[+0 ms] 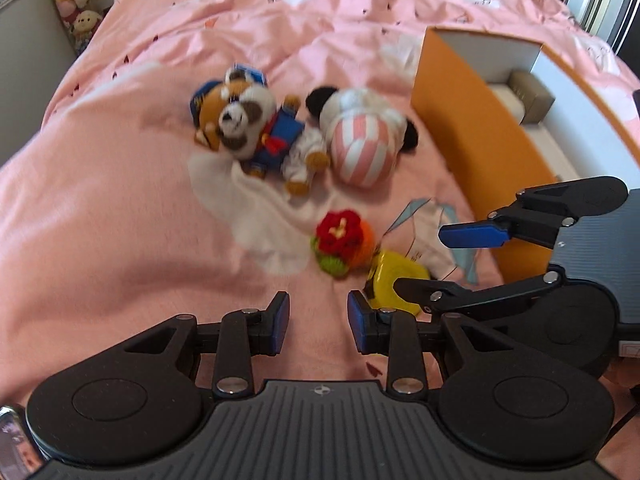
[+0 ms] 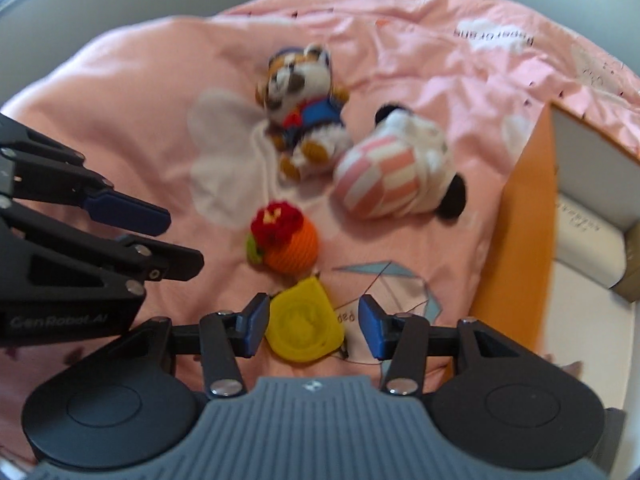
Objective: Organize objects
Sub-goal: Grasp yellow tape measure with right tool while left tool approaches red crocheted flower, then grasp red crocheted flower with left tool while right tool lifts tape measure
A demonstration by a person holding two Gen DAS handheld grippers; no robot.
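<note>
Pink bedcover (image 1: 120, 208) with white cloud prints. Brown-and-white raccoon plush (image 1: 256, 128) in blue outfit, red tie probably (blurred). White plush with black ears, pink-white striped body (image 1: 360, 136). Orange crochet ball with red flower, green leaf (image 2: 286, 240). Yellow plastic piece (image 2: 304, 328). Orange box, white inside (image 1: 460, 120).

Ahead of the left gripper (image 1: 318, 320), the raccoon plush (image 1: 252, 128) and striped plush (image 1: 360, 140) are smeared by blur (faces unreadable); the right gripper's (image 2: 313, 326) lower finger (image 1: 432, 290) hides part of the yellow toy (image 1: 394, 276); the orange box (image 2: 520, 220) runs off the right-wrist view's right edge.
</note>
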